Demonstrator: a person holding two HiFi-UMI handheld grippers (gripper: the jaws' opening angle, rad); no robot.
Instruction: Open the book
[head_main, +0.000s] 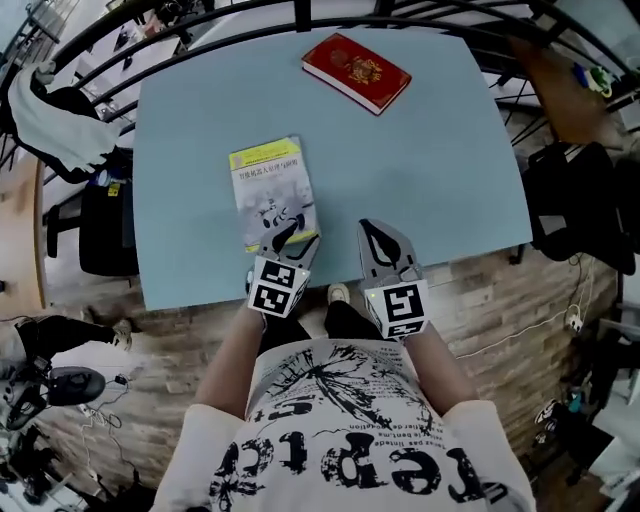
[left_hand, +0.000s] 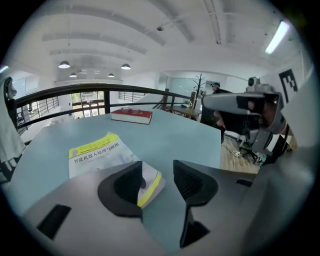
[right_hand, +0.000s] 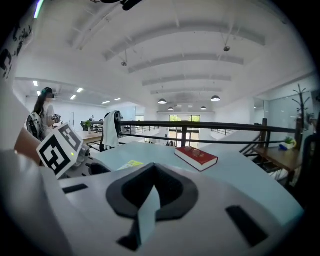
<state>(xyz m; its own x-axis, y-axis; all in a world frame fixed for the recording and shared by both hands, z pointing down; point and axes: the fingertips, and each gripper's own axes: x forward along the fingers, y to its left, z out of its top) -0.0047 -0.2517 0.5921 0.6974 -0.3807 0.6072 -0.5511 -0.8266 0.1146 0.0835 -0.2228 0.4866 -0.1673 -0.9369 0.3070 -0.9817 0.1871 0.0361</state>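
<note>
A thin white book with yellow bands lies shut on the light blue table, close to the front edge. My left gripper is open at the book's near right corner. In the left gripper view that corner of the book lies between the spread jaws of the left gripper, and neither pad presses on it. My right gripper hovers just right of the book, shut with nothing in it. In the right gripper view the right gripper has its jaws together, and the book shows at the left.
A red hardcover book lies shut near the table's far edge. A black railing curves behind the table. A chair with a white garment stands to the left, a black chair to the right.
</note>
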